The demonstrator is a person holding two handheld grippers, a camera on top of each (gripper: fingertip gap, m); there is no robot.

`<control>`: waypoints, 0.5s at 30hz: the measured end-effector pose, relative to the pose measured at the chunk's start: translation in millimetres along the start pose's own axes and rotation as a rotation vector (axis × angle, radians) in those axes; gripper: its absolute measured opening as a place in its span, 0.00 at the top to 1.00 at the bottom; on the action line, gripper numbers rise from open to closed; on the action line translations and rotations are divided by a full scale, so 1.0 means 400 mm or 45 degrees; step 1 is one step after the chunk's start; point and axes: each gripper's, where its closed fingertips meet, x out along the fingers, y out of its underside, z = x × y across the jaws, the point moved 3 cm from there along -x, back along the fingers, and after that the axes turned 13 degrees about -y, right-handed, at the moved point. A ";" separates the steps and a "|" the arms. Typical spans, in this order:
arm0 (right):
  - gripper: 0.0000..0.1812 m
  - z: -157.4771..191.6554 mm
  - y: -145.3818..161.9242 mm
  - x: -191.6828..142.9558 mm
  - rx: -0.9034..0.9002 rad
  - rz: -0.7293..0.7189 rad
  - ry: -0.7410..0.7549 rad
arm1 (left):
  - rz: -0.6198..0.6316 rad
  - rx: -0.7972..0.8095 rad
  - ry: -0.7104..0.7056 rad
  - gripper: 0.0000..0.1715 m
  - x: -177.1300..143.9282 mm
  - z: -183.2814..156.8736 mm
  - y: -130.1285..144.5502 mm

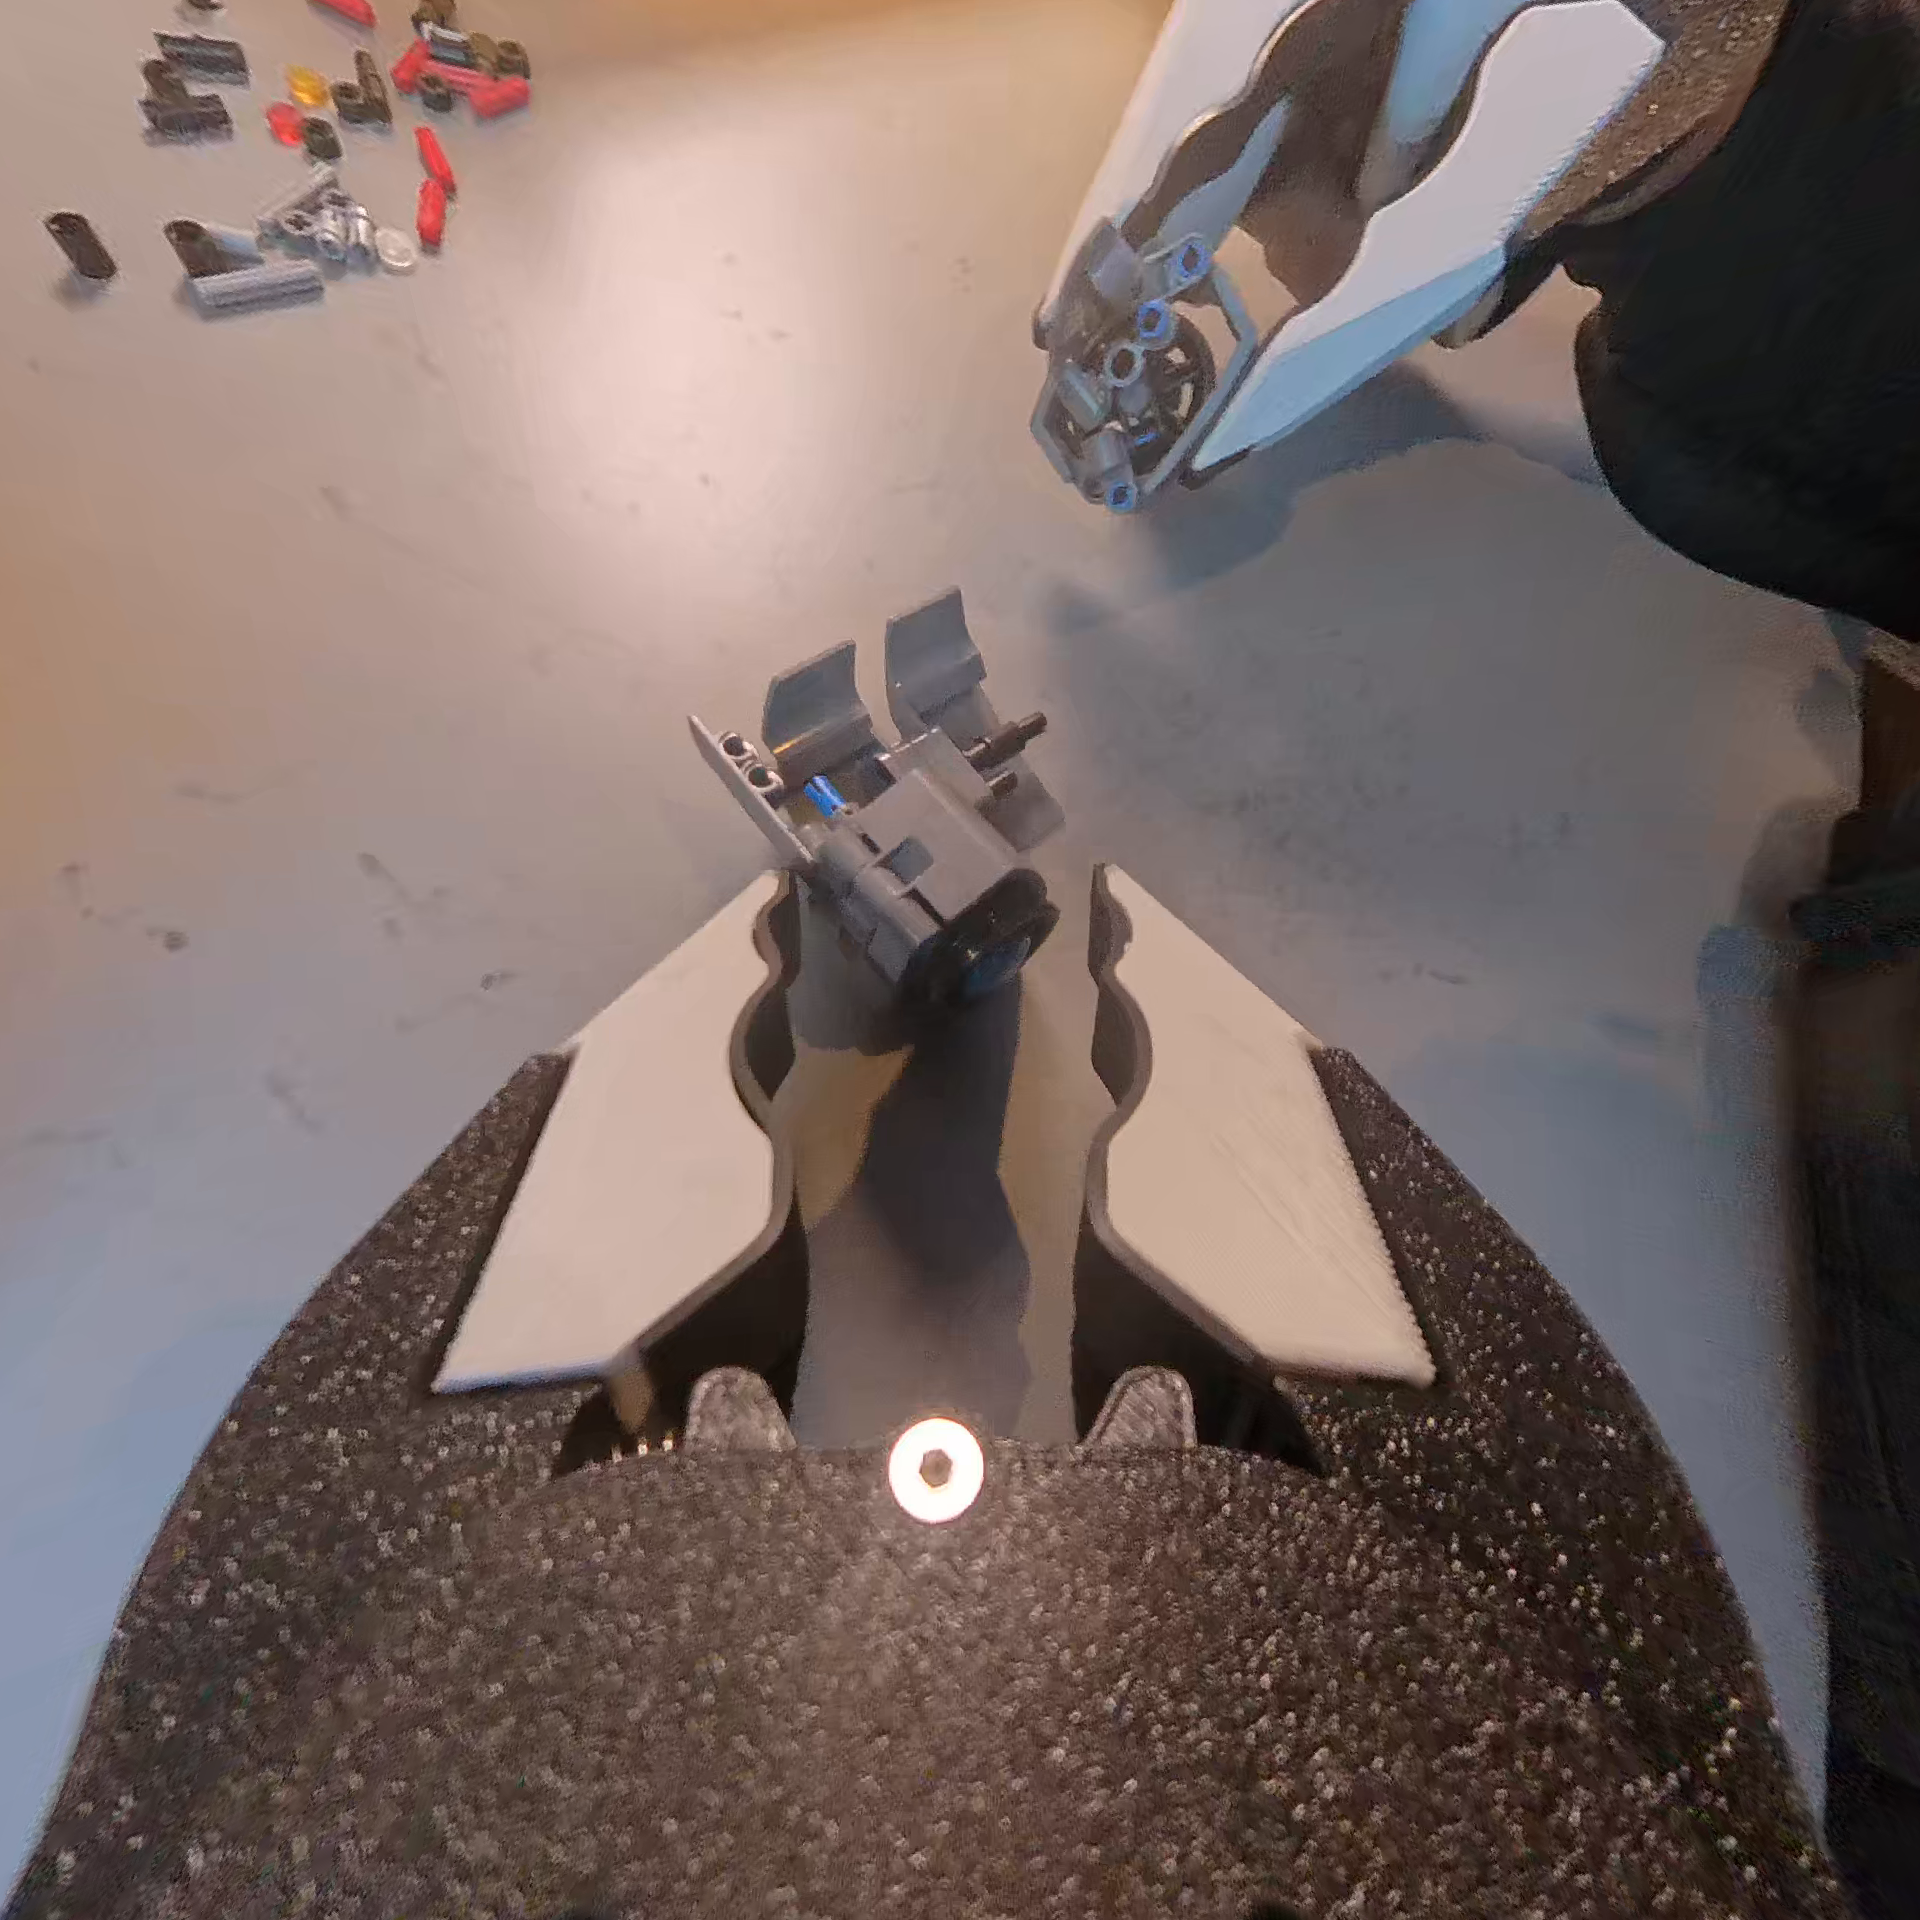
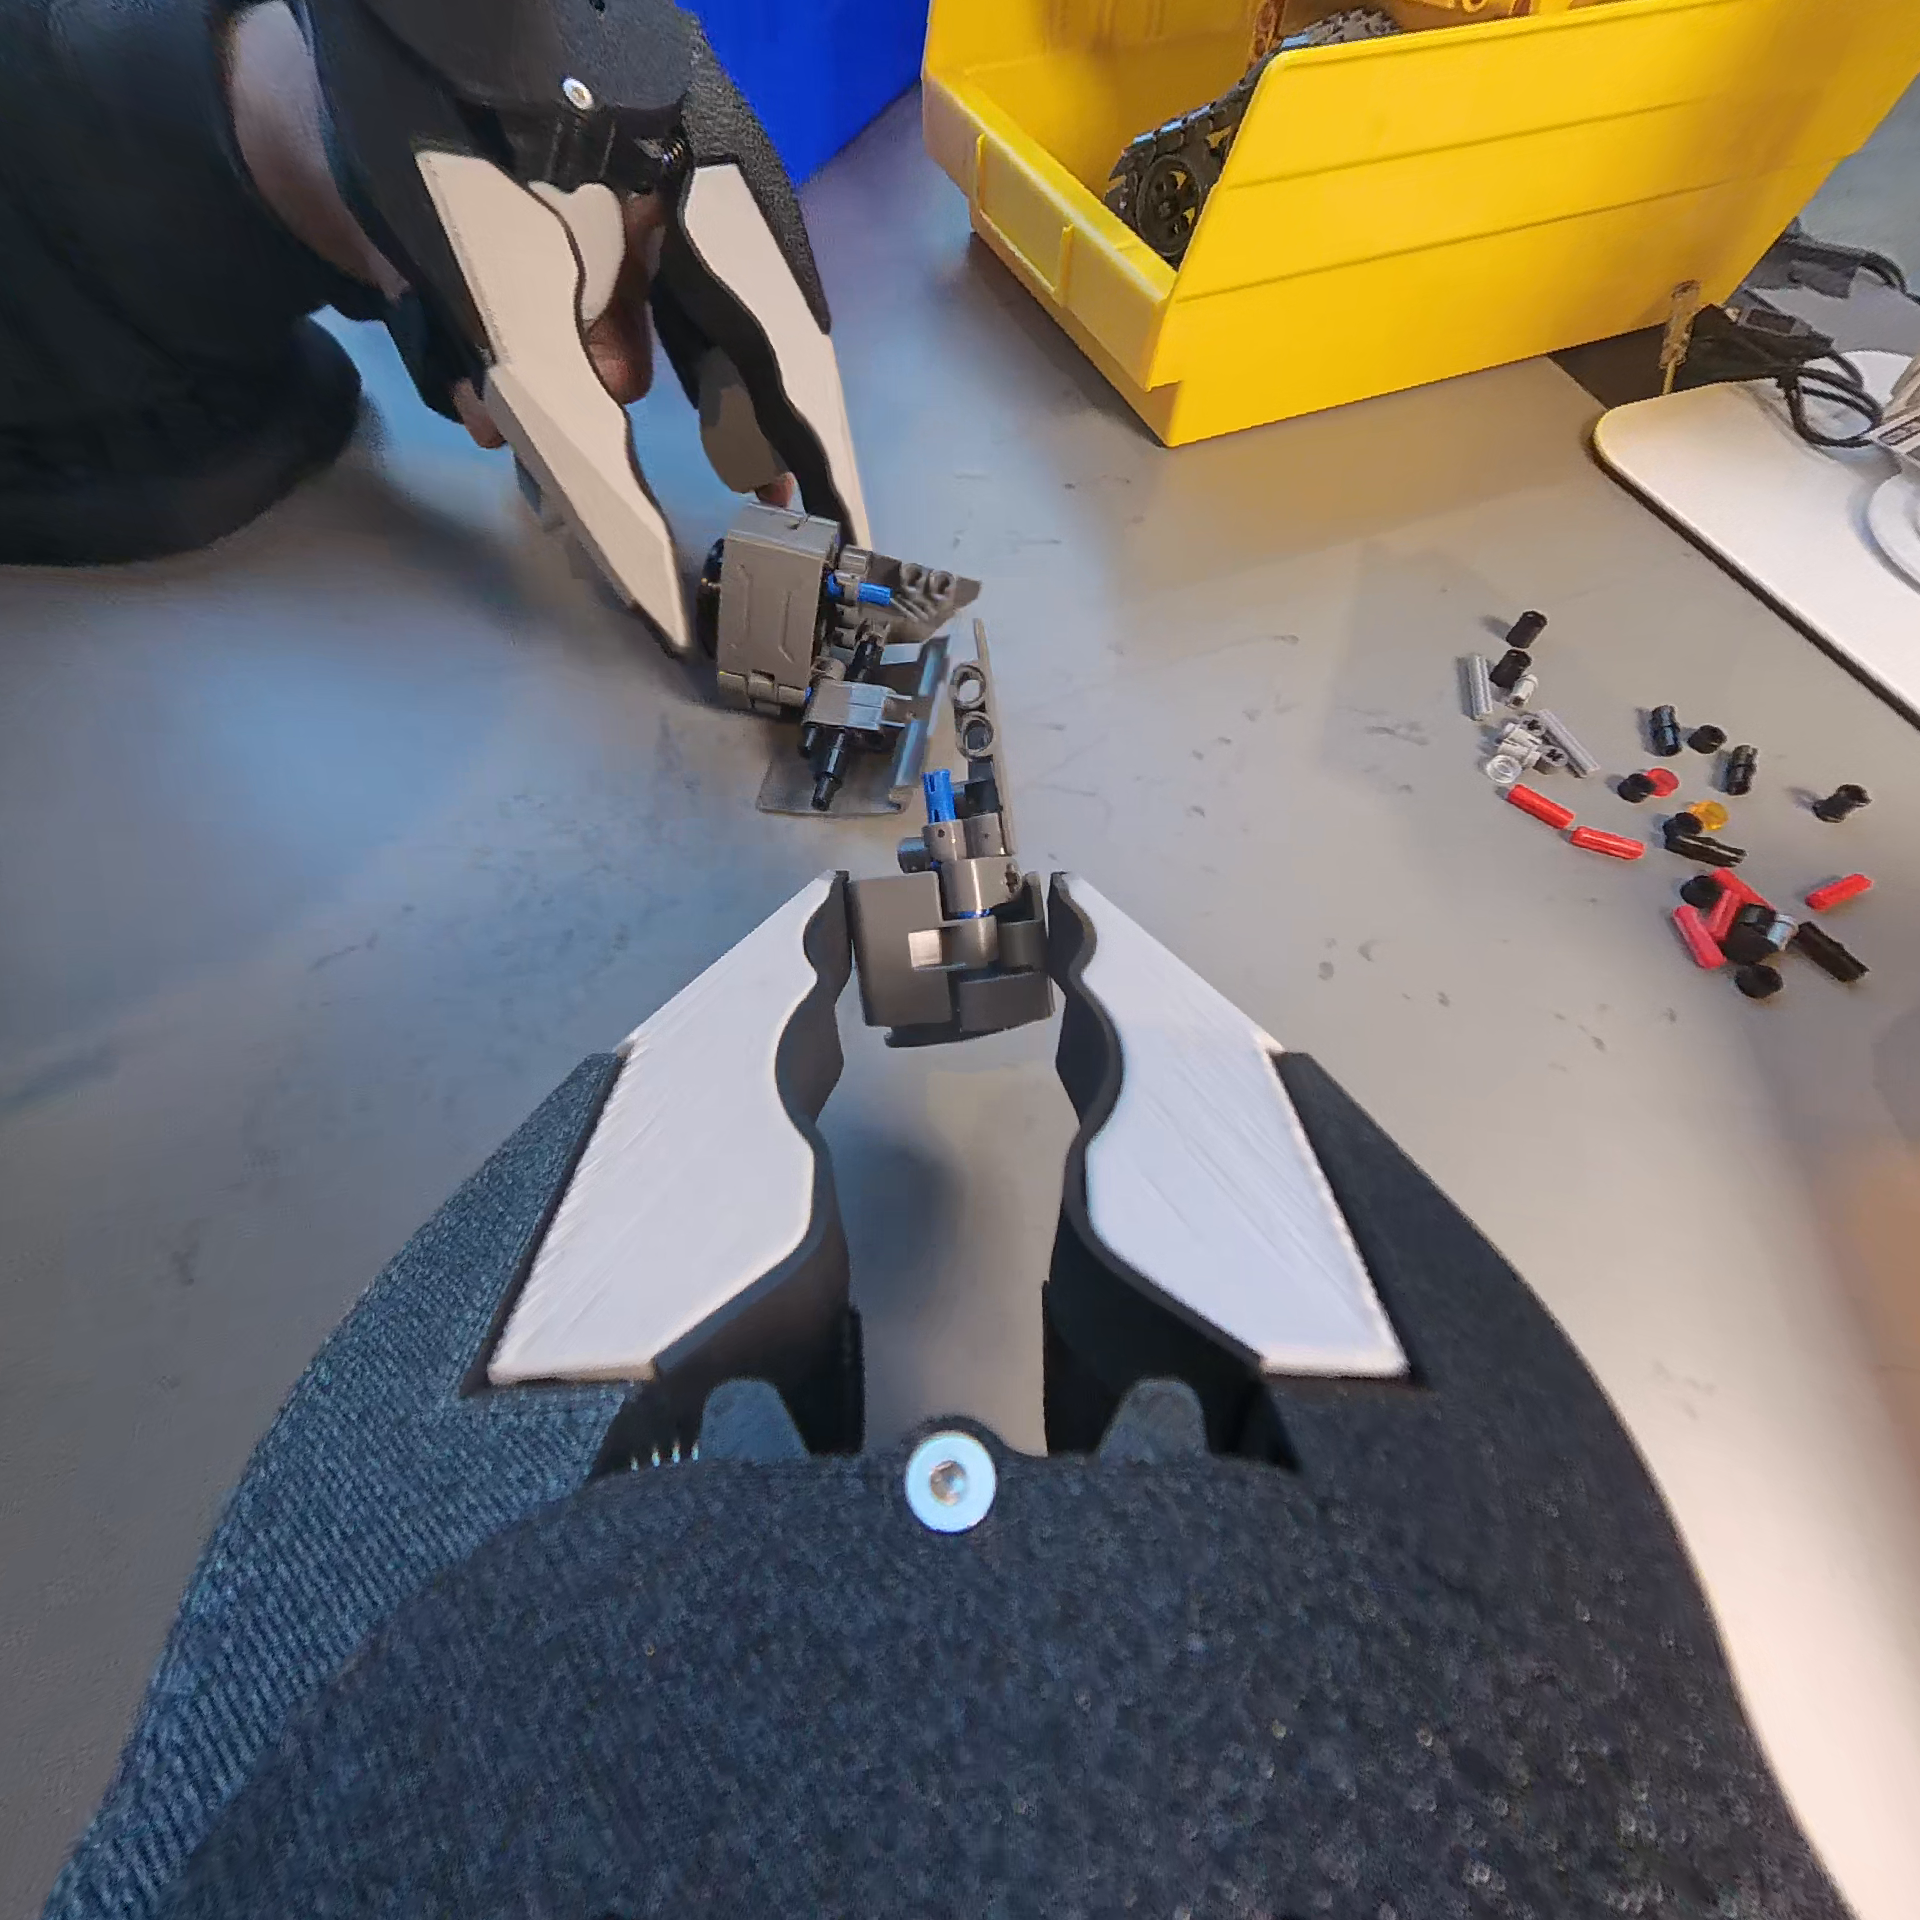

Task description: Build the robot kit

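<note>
Grippers over grey brick assemblies.
We see the right gripper (image 2: pixel 945 883) pinching a small assembly (image 2: pixel 951 956); the left gripper (image 1: pixel 935 883) stands spread about a larger assembly (image 1: pixel 894 831), loose pieces (image 2: pixel 1704 831) at three o'clock.

We see the yellow bin (image 2: pixel 1455 239) and white board (image 2: pixel 1745 540) cut off by the frame edge; the small loose pieces (image 1: pixel 312 135) are too tiny to identify.

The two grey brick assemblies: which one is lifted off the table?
The smaller grey assembly between the right gripper jaws; the larger grey assembly rests on the table by the left gripper.
</note>
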 end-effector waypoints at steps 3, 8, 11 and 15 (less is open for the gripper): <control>0.80 -0.004 0.004 0.001 0.018 -0.004 -0.001 | 0.011 0.001 0.045 0.67 -0.017 -0.008 0.006; 0.80 -0.005 0.011 0.008 0.041 0.001 -0.012 | -0.052 -0.030 0.060 0.67 -0.026 0.003 -0.005; 0.80 -0.003 0.013 0.010 0.039 0.008 -0.015 | -0.101 -0.050 0.034 0.63 -0.015 0.017 -0.011; 0.80 -0.002 0.012 0.011 0.046 -0.001 -0.027 | -0.144 -0.053 0.034 0.63 -0.002 0.015 -0.021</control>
